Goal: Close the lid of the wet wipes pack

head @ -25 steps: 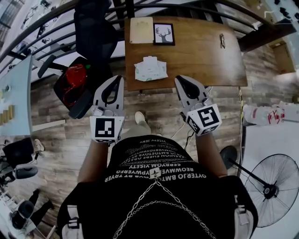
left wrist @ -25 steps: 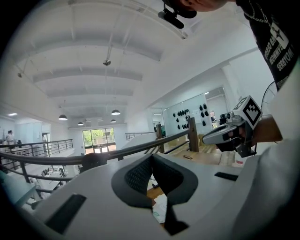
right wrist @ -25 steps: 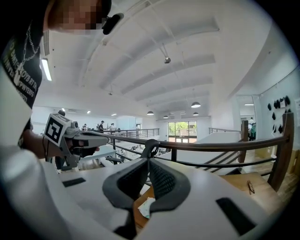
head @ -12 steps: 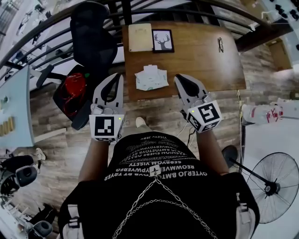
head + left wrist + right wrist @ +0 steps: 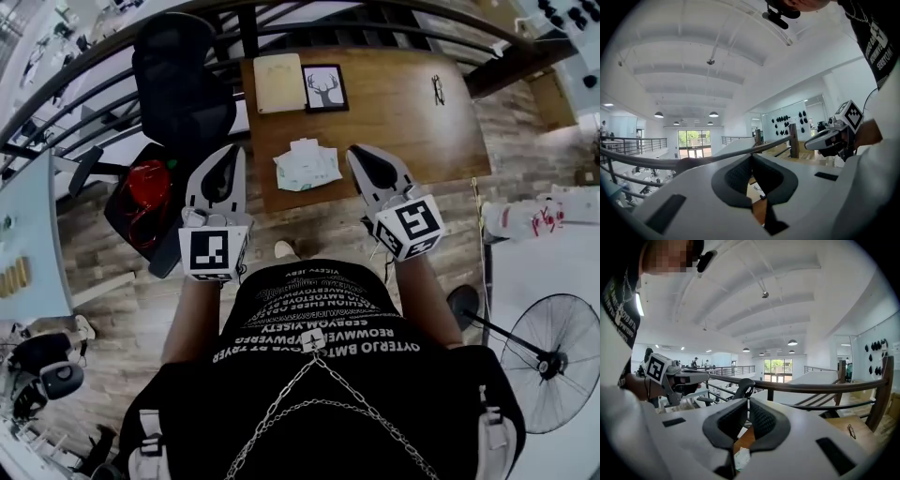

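Note:
The wet wipes pack [image 5: 307, 167], white with pale green print, lies near the front edge of the wooden table [image 5: 403, 131]. A white flap sticks out at its far side. My left gripper [image 5: 235, 152] hangs shut and empty just off the table's left front corner, left of the pack. My right gripper [image 5: 355, 154] is shut and empty over the front edge, right of the pack. In the right gripper view the shut gripper [image 5: 747, 401] points over the table, with the pack [image 5: 741, 458] showing low between the jaws. In the left gripper view the left gripper [image 5: 751, 156] is shut too.
A framed deer picture [image 5: 324, 88], a beige notebook [image 5: 279, 82] and glasses [image 5: 437, 89] lie at the table's far side. A black office chair [image 5: 178, 84] and a red object [image 5: 148, 187] stand to the left. A railing runs behind; a fan [image 5: 553, 361] stands at the right.
The person has stepped toward the table. Both shut grippers have moved forward with them and now flank the pack, which sits closer in the head view.

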Action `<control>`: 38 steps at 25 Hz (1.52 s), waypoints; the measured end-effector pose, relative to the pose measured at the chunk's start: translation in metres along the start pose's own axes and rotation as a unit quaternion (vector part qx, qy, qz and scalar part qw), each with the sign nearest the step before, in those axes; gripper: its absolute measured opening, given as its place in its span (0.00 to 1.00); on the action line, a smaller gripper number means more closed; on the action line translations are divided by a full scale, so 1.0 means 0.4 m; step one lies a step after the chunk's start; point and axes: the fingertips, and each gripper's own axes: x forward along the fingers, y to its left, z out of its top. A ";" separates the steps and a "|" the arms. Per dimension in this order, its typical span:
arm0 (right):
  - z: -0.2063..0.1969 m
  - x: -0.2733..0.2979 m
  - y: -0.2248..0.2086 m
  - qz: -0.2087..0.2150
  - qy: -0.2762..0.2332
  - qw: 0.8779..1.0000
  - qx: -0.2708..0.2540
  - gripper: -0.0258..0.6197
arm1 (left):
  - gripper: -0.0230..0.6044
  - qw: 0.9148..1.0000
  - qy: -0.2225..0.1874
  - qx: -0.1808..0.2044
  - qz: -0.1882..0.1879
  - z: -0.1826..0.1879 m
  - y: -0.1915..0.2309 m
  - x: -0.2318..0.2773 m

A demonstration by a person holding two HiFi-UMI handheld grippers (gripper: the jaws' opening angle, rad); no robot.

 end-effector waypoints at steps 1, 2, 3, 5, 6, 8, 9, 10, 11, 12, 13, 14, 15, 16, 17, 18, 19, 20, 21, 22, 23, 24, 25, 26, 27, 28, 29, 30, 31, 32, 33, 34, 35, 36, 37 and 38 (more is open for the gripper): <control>-0.005 0.002 0.003 0.000 0.004 1.000 -0.001 0.07 | 0.08 1.000 0.001 -0.002 -0.001 -0.004 0.002 -0.001; -0.010 0.004 0.004 -0.001 0.007 1.000 -0.001 0.07 | 0.08 1.000 0.002 -0.004 -0.002 -0.009 0.004 -0.001; -0.013 0.005 0.002 -0.003 0.009 1.000 -0.001 0.07 | 0.08 1.000 0.004 -0.006 -0.003 -0.015 0.005 0.000; -0.019 0.009 -0.004 -0.005 0.012 1.000 0.001 0.07 | 0.08 1.000 0.008 -0.007 -0.005 -0.025 0.005 0.006; -0.021 0.011 -0.006 -0.006 0.014 1.000 0.001 0.07 | 0.08 1.000 0.010 -0.008 -0.006 -0.029 0.004 0.009; -0.025 0.016 -0.009 -0.005 0.016 1.000 0.000 0.07 | 0.08 1.000 0.014 -0.009 -0.007 -0.037 0.002 0.012; -0.026 0.020 -0.012 -0.004 0.016 1.000 0.000 0.07 | 0.08 1.000 0.015 -0.008 -0.006 -0.038 0.002 0.014; -0.027 0.024 -0.016 -0.003 0.016 1.000 0.000 0.07 | 0.08 1.000 0.015 -0.007 -0.005 -0.039 0.003 0.016; -0.029 0.028 -0.021 -0.002 0.015 1.000 0.002 0.07 | 0.08 1.000 0.016 -0.006 -0.004 -0.039 0.004 0.018; -0.032 0.033 -0.025 -0.001 0.016 1.000 0.004 0.07 | 0.08 1.000 0.017 -0.004 -0.002 -0.039 0.005 0.020; -0.038 0.038 -0.030 0.000 0.016 1.000 0.006 0.07 | 0.08 1.000 0.018 -0.003 0.000 -0.040 0.007 0.022; -0.045 0.043 -0.036 0.001 0.018 1.000 0.009 0.07 | 0.08 1.000 0.020 -0.002 0.001 -0.041 0.008 0.024; -0.054 0.048 -0.043 0.002 0.020 1.000 0.011 0.07 | 0.08 1.000 0.021 -0.001 0.003 -0.043 0.009 0.028; -0.062 0.054 -0.051 0.002 0.022 1.000 0.014 0.07 | 0.08 1.000 0.023 -0.001 0.004 -0.045 0.009 0.032; -0.071 0.061 -0.058 0.004 0.025 1.000 0.017 0.07 | 0.08 1.000 0.026 0.000 0.005 -0.048 0.009 0.038; -0.080 0.068 -0.063 0.006 0.029 0.999 0.020 0.07 | 0.08 1.000 0.029 0.000 0.007 -0.052 0.011 0.044; -0.091 0.076 -0.067 0.009 0.034 0.999 0.023 0.07 | 0.08 0.999 0.033 -0.001 0.009 -0.057 0.014 0.051; -0.102 0.083 -0.070 0.012 0.039 0.999 0.026 0.07 | 0.08 0.999 0.037 -0.002 0.011 -0.061 0.016 0.059; -0.114 0.088 -0.074 0.015 0.044 0.998 0.028 0.07 | 0.08 0.999 0.039 -0.002 0.012 -0.063 0.017 0.068; -0.126 0.094 -0.078 0.018 0.050 0.998 0.030 0.07 | 0.08 0.999 0.040 -0.002 0.012 -0.064 0.015 0.078; -0.138 0.100 -0.084 0.020 0.056 0.998 0.032 0.07 | 0.08 0.999 0.041 0.000 0.011 -0.063 0.014 0.087; -0.150 0.107 -0.090 0.023 0.062 0.997 0.034 0.07 | 0.08 0.999 0.041 0.001 0.011 -0.064 0.012 0.096; -0.164 0.114 -0.095 0.026 0.068 0.997 0.036 0.07 | 0.08 0.999 0.042 0.002 0.011 -0.066 0.012 0.104; -0.178 0.122 -0.100 0.028 0.074 0.996 0.036 0.07 | 0.08 0.999 0.044 0.002 0.013 -0.069 0.012 0.111; -0.192 0.130 -0.105 0.030 0.081 0.996 0.035 0.07 | 0.08 0.999 0.048 0.000 0.015 -0.074 0.014 0.116; -0.207 0.139 -0.110 0.030 0.086 0.995 0.034 0.07 | 0.08 0.999 0.051 -0.002 0.017 -0.079 0.015 0.121; -0.222 0.147 -0.116 0.030 0.091 0.995 0.032 0.08 | 0.08 0.998 0.054 -0.004 0.019 -0.084 0.016 0.126; -0.237 0.156 -0.121 0.031 0.097 0.994 0.031 0.08 | 0.08 0.998 0.057 -0.004 0.020 -0.089 0.017 0.131; -0.252 0.164 -0.126 0.032 0.102 0.994 0.029 0.08 | 0.08 0.998 0.059 -0.004 0.022 -0.092 0.019 0.137; -0.268 0.173 -0.131 0.034 0.108 0.993 0.028 0.08 | 0.08 0.998 0.061 -0.005 0.024 -0.094 0.021 0.143; -0.284 0.181 -0.135 0.036 0.114 0.992 0.027 0.08 | 0.08 0.998 0.061 -0.006 0.026 -0.094 0.023 0.149; -0.299 0.189 -0.139 0.038 0.121 0.992 0.028 0.08 | 0.08 0.998 0.061 -0.006 0.028 -0.092 0.024 0.156; -0.313 0.196 -0.143 0.039 0.127 0.991 0.029 0.08 | 0.08 0.998 0.060 -0.006 0.029 -0.090 0.025 0.162; -0.326 0.204 -0.148 0.042 0.133 0.990 0.029 0.08 | 0.08 0.998 0.060 -0.006 0.029 -0.088 0.026 0.169; -0.339 0.212 -0.153 0.044 0.137 0.989 0.029 0.08 | 0.08 0.998 0.060 -0.006 0.030 -0.086 0.026 0.175; -0.352 0.221 -0.158 0.046 0.142 0.988 0.029 0.08 | 0.08 0.998 0.061 -0.007 0.030 -0.086 0.027 0.182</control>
